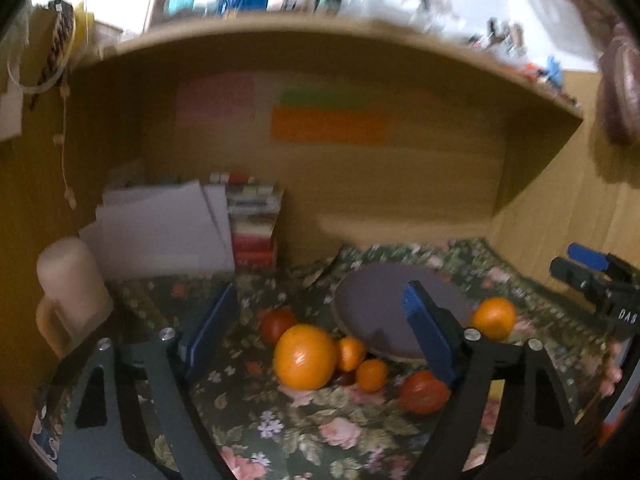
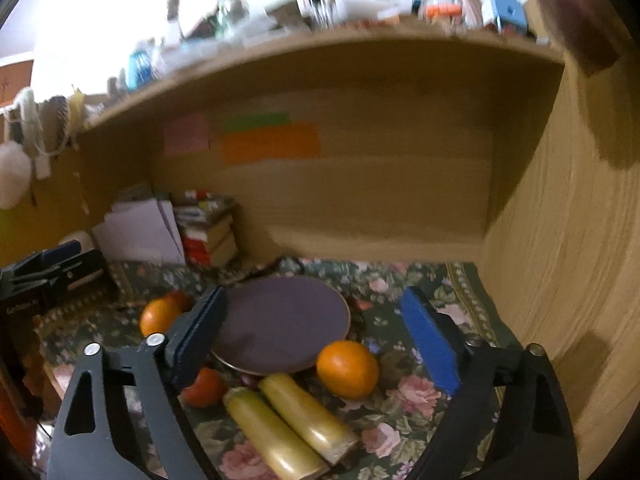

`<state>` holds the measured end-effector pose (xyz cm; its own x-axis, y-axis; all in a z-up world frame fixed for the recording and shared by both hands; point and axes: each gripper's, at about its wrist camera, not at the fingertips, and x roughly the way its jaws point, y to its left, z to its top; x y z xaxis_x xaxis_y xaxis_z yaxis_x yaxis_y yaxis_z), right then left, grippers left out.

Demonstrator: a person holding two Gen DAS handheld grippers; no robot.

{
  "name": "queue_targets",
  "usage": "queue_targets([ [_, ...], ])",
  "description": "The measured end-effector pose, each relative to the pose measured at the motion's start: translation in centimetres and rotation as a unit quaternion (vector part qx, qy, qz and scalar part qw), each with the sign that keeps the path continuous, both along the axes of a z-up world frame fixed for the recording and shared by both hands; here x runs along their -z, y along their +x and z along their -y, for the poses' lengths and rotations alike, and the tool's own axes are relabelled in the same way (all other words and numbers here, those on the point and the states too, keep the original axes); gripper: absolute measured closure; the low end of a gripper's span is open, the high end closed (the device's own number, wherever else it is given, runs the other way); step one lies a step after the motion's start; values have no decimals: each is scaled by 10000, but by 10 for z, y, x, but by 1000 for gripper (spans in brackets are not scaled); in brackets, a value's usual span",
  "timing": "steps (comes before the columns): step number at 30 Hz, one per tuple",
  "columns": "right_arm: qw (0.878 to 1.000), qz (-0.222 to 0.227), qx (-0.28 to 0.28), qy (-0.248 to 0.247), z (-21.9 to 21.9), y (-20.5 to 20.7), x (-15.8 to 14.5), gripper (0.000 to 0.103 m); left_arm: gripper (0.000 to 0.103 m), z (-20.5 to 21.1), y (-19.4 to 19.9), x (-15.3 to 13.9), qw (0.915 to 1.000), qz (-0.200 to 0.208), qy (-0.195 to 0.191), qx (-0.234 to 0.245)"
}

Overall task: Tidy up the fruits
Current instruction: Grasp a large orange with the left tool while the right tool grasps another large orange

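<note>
Both grippers low over the floral table [image 1: 320,436] now, nothing in hand. In the left wrist view, the left gripper [image 1: 320,320] has its jaws spread, nothing between the pads, framing a cluster at lower centre: a big orange [image 1: 305,356] nearest, two small tangerines [image 1: 372,375] tucked just right of it, a red fruit [image 1: 423,392] at lower right and another red fruit [image 1: 278,323] just behind. Beyond them sits the dark plate [image 1: 384,304], bare, with one more orange [image 1: 494,317] beside its right rim. Over in the right wrist view, the right gripper [image 2: 316,340] also spread and empty; closest at lower centre lie two pale yellow cylinders [image 2: 292,428], side by side, too blurred to name, then an orange [image 2: 347,368] just in front of the plate's edge. Farther back, a stack of books [image 1: 252,224] and white papers [image 1: 160,232] against the wooden desk wall, a cream mug [image 1: 72,292] at left, a cluttered shelf [image 1: 320,36] above. This reads as the approach, nothing sorted yet. Next move, I'd say: pick one fruit, centre the jaws on it, close gently since round fruit rolls, and lift it toward the plate.
</note>
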<state>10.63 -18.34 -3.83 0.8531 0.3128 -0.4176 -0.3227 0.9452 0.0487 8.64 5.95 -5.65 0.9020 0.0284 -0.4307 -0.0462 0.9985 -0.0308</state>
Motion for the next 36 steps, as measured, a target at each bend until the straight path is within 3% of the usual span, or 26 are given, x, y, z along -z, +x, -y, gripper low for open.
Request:
queue_targets([
  [7,9970,-760,-75,-140,9,35,32,33,19,-22,30,37,9969,-776,-84,17],
  [15,9902,-1385,-95,-151,13,60,59,34,19,-26,58,68,9892,-1439,-227,166],
  [25,9802,-1936,-196,-361,7,78,85,34,19,-26,79,89,9825,-1823,-276,244],
  [29,9767,-2092,-249,-404,6,82,92,34,24,-28,84,99,9792,-1967,-381,322],
  [33,9737,-2206,-289,-493,3,86,98,34,38,-26,84,97,9779,-1989,-465,448],
  [36,9732,-2238,-311,-432,4,86,98,42,39,-23,83,97,9787,-1957,-369,493],
])
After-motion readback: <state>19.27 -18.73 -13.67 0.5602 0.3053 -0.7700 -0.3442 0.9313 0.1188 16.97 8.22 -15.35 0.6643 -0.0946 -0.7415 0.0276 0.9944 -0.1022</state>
